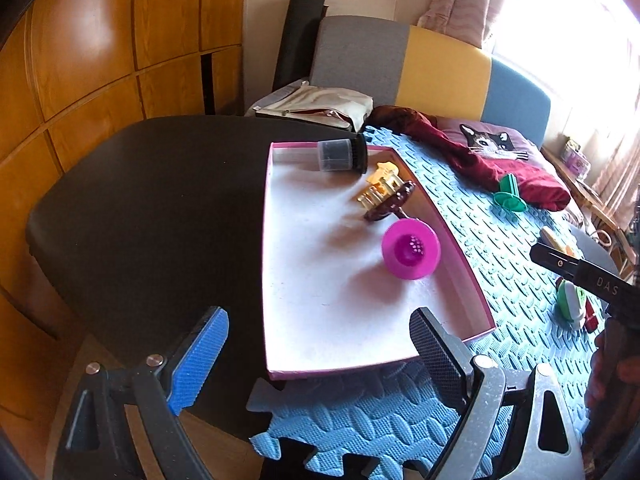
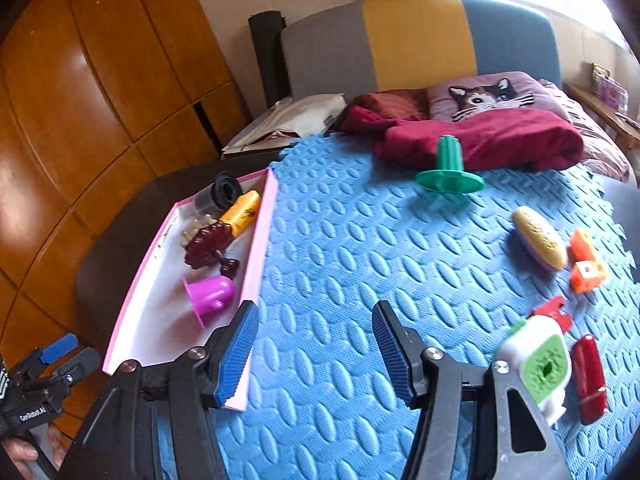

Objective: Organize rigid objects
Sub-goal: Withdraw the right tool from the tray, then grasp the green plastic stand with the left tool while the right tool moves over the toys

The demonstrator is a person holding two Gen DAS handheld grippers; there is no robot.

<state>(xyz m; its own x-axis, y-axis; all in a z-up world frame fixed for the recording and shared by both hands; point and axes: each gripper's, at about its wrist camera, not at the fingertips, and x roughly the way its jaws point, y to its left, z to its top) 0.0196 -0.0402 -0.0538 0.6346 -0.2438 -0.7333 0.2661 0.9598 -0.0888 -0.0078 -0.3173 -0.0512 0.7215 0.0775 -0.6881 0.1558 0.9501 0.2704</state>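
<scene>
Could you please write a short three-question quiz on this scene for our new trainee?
1. True or false: the magenta cup lies on the blue mat.
2. Which item is outside the pink tray? A) black-capped jar B) green stand C) yellow tube
3. Fill in: the right tool is open and holds ____.

Key: 1 false, it lies in the tray; 2 B, it stands on the mat; 3 nothing.
</scene>
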